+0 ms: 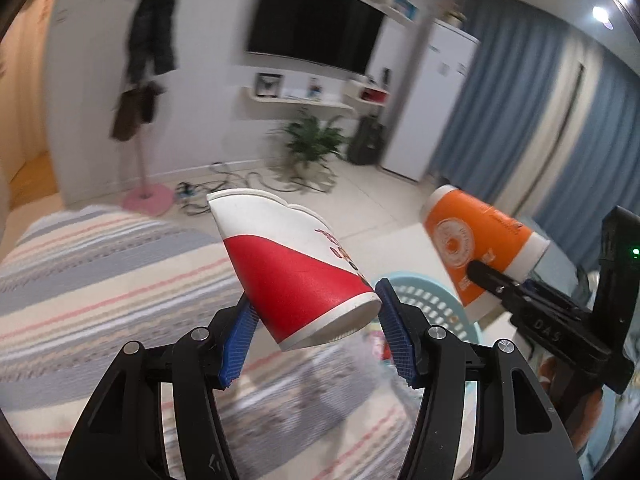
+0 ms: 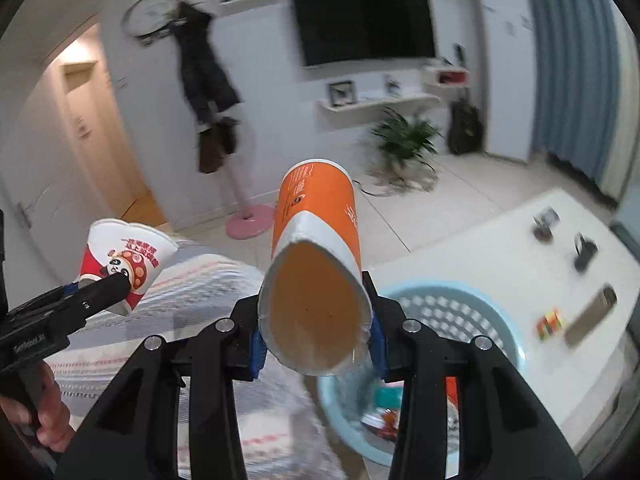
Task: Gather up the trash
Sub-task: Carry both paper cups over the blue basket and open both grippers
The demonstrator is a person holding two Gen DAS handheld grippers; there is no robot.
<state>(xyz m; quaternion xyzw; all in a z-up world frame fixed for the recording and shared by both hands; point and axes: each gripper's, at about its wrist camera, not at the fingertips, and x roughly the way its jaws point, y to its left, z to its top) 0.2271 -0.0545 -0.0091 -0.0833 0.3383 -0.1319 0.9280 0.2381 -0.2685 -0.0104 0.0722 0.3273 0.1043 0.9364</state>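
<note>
My left gripper (image 1: 316,340) is shut on a red and white paper cup (image 1: 292,268), held tilted in the air above the striped bed; it also shows in the right wrist view (image 2: 124,264). My right gripper (image 2: 316,344) is shut on an orange and white paper cup (image 2: 316,276), its open mouth toward the camera; the cup shows in the left wrist view too (image 1: 476,244). A light blue perforated basket (image 2: 460,312) with some wrappers inside sits just below and right of the orange cup, and shows in the left wrist view (image 1: 432,300).
A striped bed cover (image 1: 100,280) lies on the left. A white table (image 2: 500,264) to the right of the basket holds a colour cube (image 2: 551,323), a phone (image 2: 590,316) and small dark items. Beyond are a coat stand with a pink base (image 2: 250,220), a potted plant (image 2: 404,140) and floor cables.
</note>
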